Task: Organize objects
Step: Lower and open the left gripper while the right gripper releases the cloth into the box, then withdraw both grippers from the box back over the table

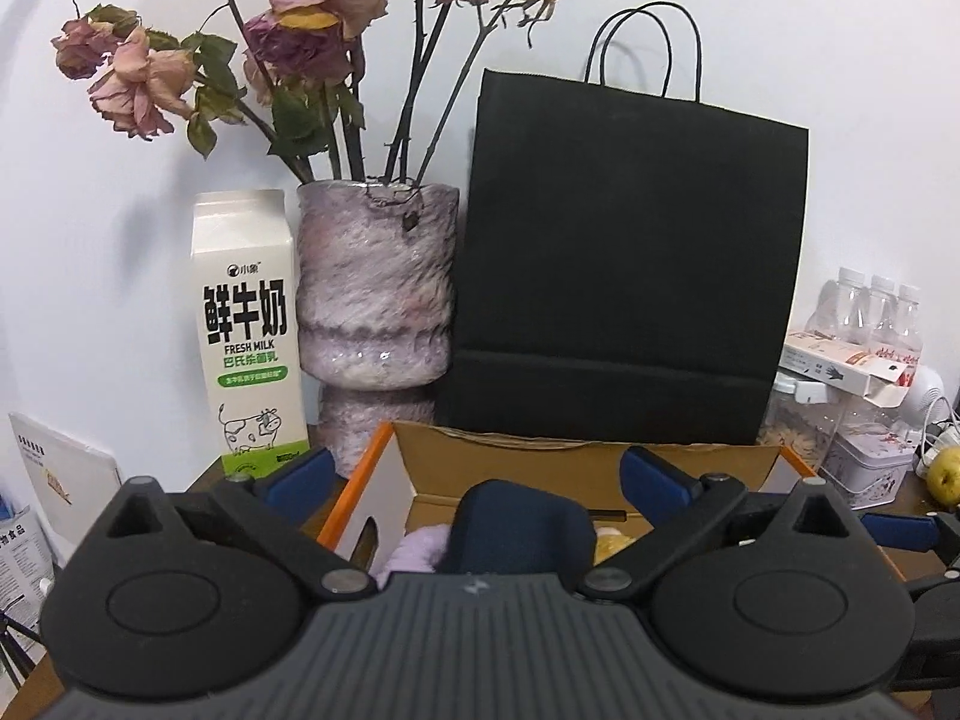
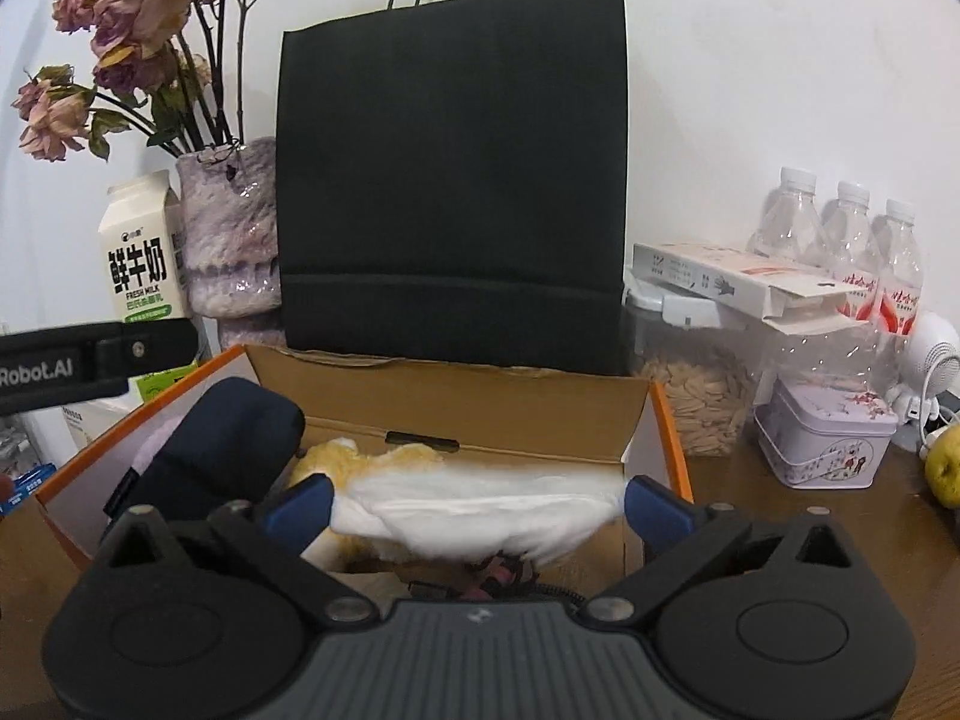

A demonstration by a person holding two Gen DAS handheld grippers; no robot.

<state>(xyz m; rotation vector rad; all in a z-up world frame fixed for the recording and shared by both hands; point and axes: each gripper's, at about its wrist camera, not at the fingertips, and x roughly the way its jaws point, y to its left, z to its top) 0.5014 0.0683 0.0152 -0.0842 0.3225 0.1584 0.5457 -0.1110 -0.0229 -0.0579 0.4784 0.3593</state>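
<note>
An open cardboard box with orange edges stands on the table, also in the right wrist view. Inside it lie a dark blue rolled item, a lilac soft thing, a yellow plush thing and a white padded item. My left gripper is open above the box, over the dark blue item. My right gripper is wide open with the white item between its fingers; whether they touch it I cannot tell.
Behind the box stands a black paper bag, a vase of dried roses and a milk carton. To the right are water bottles, a seed jar, a tin and a pear.
</note>
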